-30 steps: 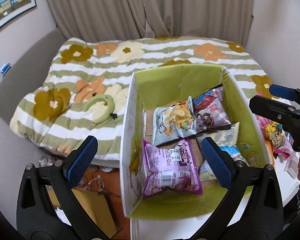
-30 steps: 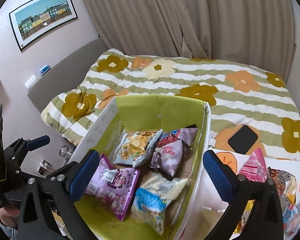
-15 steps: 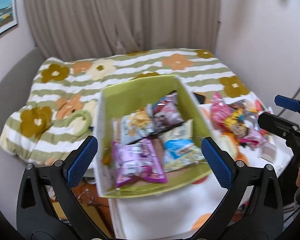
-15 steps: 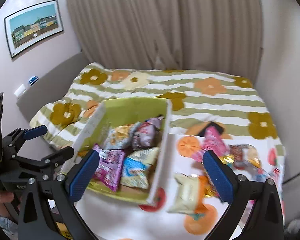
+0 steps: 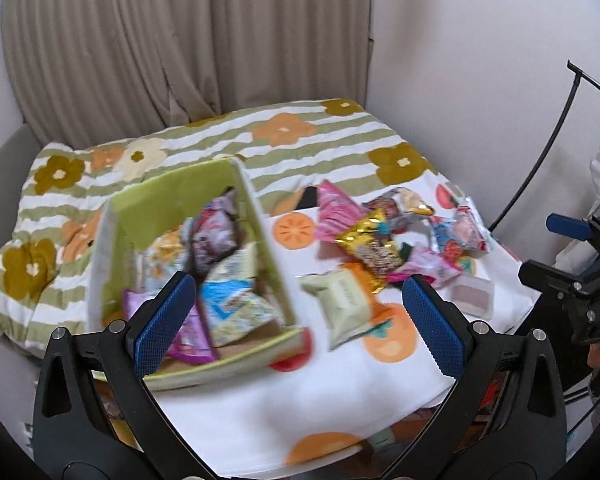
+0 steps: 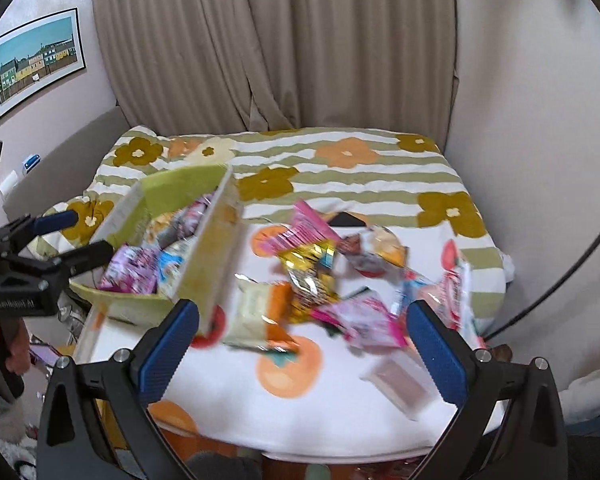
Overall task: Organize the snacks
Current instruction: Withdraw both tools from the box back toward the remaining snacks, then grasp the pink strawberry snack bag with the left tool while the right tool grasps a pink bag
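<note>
Loosely heaped, crinkly foil and plastic snack packets (image 5: 384, 236) lie on a white cloth with orange fruit prints (image 5: 300, 400) that covers the surface, to the right of a rectangular green box (image 5: 256, 216) with pale outer walls. Inside the box sit more snacks: a purple packet (image 6: 130, 270) at the near left, a blue-and-white one (image 5: 232, 304) beside it, and pinkish and yellowish bags farther back, all softened by blur. Just right of the box lies a pale green pillow-shaped pack (image 5: 346, 300), apart from the main pile, where a gold foil packet (image 5: 370, 246) and a bright pink pouch (image 6: 306, 226) stand out. A flat, boxy pale pink pack (image 6: 400, 382) rests at the near right of the cloth.

Both grippers hang above the near edge with their jaws spread wide and nothing between the blue textured pads. The left gripper (image 5: 300, 320) faces the gap between box and pale pack; the right gripper (image 6: 300, 346) faces the loose pile.

Only the right wrist view shows the framed picture of coloured houses (image 6: 34, 60) on the left wall and the left gripper from the side, gripped by a hand (image 6: 8, 344). Only the left wrist view shows the right gripper at the right edge, against a thin black curved rod (image 5: 540, 156). Both views show the striped flower-print bedspread (image 6: 340, 168) and beige pleated curtains (image 6: 280, 48) beyond.
</note>
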Motion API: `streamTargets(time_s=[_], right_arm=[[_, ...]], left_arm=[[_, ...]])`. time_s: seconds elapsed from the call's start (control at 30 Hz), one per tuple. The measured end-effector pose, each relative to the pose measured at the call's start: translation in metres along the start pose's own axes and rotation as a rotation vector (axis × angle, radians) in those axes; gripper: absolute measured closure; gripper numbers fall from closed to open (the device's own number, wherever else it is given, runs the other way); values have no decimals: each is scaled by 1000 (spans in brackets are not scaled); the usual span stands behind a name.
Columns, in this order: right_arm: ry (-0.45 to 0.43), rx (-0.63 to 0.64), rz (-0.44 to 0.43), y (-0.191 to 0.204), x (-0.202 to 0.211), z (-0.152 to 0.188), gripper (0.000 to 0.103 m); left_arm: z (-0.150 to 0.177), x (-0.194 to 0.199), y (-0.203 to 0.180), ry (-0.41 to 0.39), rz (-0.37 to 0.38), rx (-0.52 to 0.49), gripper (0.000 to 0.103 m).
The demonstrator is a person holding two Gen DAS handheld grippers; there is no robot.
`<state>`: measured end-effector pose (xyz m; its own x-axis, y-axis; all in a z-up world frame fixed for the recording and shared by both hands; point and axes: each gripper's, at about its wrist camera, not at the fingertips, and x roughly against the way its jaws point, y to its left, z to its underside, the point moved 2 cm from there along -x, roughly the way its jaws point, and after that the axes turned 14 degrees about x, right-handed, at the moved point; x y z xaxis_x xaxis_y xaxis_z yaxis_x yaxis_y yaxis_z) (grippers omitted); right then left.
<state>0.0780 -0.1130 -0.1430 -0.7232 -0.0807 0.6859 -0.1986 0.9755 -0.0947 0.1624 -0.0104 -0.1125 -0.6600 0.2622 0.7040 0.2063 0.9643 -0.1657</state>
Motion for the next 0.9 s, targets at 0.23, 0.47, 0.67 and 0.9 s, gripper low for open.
streamTargets(time_s=[0.23,0.47,0.67,0.9], right_arm=[[59,31,-49,-56,2,41,0],[111,62,-84,-97,-15,73,0],[147,86,-119,-117,-37,93,0],[201,130,-159,-123,-78,116,0]], left_arm=[[14,-24,-74,31,34,-35,0],[24,-69,-134,101,57,-152,0],[32,-122,-173,179,78,-296,0],[48,-191,-200,271,83,-485,0]])
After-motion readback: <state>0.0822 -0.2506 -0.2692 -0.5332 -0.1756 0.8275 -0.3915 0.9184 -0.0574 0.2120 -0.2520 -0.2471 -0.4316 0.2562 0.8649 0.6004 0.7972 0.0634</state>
